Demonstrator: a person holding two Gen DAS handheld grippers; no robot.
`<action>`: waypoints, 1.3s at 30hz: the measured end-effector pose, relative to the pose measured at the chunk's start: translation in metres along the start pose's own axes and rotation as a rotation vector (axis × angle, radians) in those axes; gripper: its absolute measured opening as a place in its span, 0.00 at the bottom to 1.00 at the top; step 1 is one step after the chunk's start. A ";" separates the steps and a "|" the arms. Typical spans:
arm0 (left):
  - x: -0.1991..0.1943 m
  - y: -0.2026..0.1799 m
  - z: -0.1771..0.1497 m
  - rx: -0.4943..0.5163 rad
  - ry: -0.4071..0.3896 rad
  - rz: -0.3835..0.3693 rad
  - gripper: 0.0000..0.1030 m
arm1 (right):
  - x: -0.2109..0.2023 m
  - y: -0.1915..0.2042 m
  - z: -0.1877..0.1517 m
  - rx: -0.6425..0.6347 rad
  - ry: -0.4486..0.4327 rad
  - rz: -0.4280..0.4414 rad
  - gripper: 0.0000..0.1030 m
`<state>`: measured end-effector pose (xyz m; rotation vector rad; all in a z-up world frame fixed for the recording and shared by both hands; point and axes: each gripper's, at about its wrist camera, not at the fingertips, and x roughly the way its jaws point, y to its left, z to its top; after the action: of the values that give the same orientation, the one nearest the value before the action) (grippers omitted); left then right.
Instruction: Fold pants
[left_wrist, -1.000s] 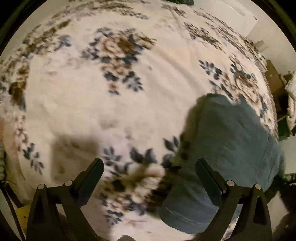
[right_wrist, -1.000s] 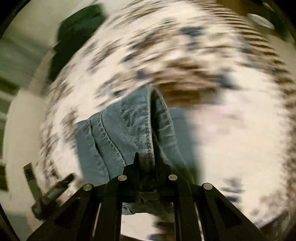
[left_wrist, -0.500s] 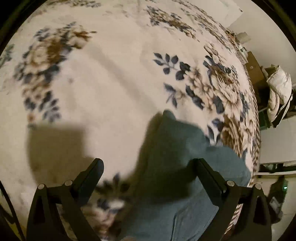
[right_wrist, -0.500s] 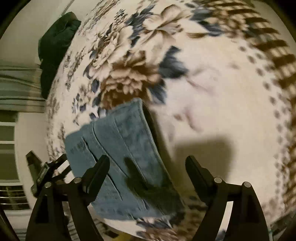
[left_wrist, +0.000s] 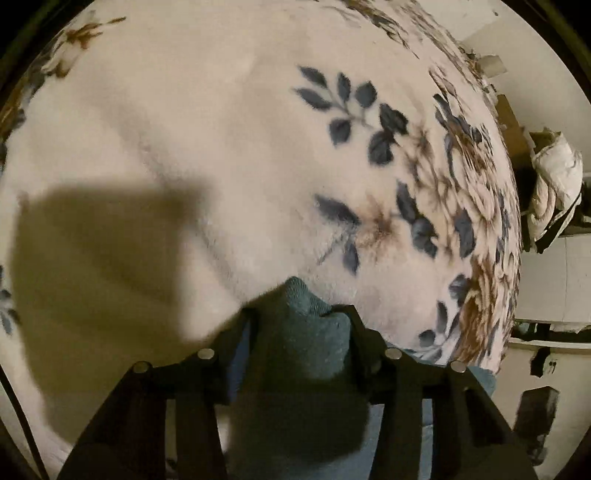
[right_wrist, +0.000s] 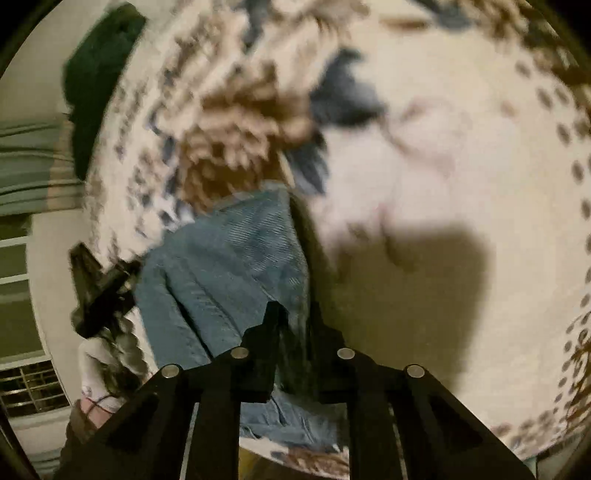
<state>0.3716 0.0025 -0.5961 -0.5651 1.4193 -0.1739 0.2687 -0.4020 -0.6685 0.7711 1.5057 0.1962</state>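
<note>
The left gripper (left_wrist: 301, 317) is clamped on a corner of the pants (left_wrist: 306, 354). Only the right view shows the denim spread on the floral blanket (right_wrist: 461, 147), with the right gripper (right_wrist: 295, 314) closed on its edge.

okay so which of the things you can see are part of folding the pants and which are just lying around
Part of the job:
blue denim pants
left tool, shut on the pants
right tool, shut on the pants

Just lying about:
cream floral fleece blanket
dark green cloth bundle
white quilted bundle
</note>
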 end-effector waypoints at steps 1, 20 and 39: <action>-0.005 -0.002 -0.001 0.007 0.009 -0.006 0.48 | -0.003 -0.004 -0.002 0.008 0.007 0.028 0.48; -0.023 -0.021 -0.058 0.122 -0.019 -0.042 0.84 | 0.003 -0.046 -0.088 -0.017 0.117 -0.100 0.17; -0.048 0.032 -0.093 0.018 0.040 -0.206 0.84 | 0.066 -0.066 -0.159 0.267 0.051 0.344 0.80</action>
<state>0.2670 0.0260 -0.5725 -0.6969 1.3957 -0.3636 0.1044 -0.3613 -0.7412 1.2478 1.4554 0.2759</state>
